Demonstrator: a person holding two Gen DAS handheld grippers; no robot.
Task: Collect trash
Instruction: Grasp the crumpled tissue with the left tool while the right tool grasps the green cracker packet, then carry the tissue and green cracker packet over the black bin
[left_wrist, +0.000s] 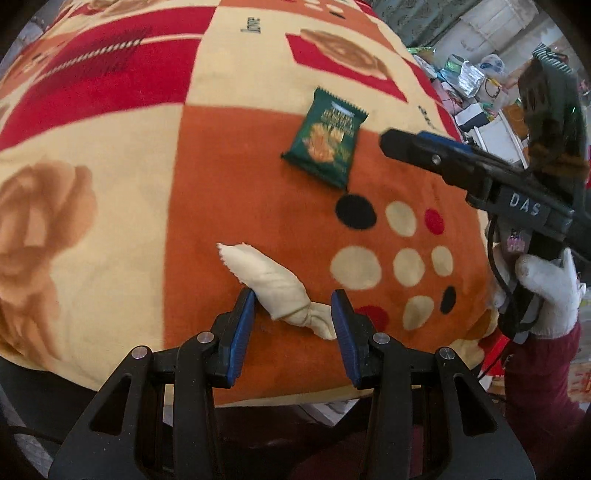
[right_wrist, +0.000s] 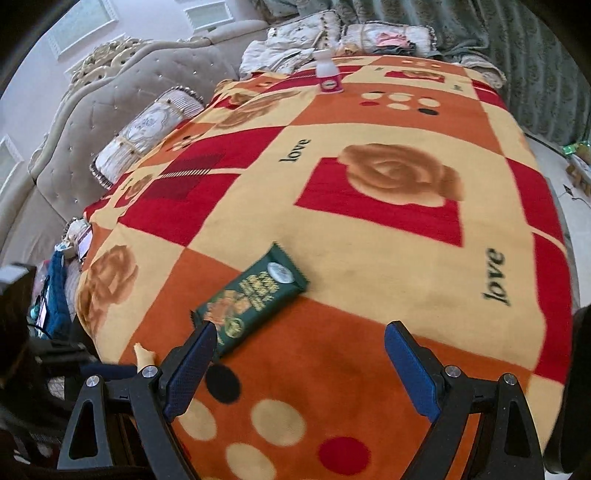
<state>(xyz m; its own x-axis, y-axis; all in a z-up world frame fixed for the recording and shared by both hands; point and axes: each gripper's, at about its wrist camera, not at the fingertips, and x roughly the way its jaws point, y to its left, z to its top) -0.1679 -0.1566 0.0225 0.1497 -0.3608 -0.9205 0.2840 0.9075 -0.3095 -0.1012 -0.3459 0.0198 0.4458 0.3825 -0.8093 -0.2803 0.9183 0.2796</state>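
the left gripper (left_wrist: 293, 308) hangs over the near edge of the bed blanket (left_wrist: 110, 206), its fingers (left_wrist: 242, 325) partly apart with a twisted cream wrapper (left_wrist: 273, 284) lying between them, not clamped. farther in lies a green snack packet (left_wrist: 325, 138). at the right, the right gripper (right_wrist: 301, 343), held in a white-gloved hand (left_wrist: 550, 284), has its fingers wide apart and empty just short of the packet.

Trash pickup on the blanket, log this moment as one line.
left gripper: open, straddling twisted cream wrapper | right gripper: open, empty, near green snack packet | both pieces on blanket
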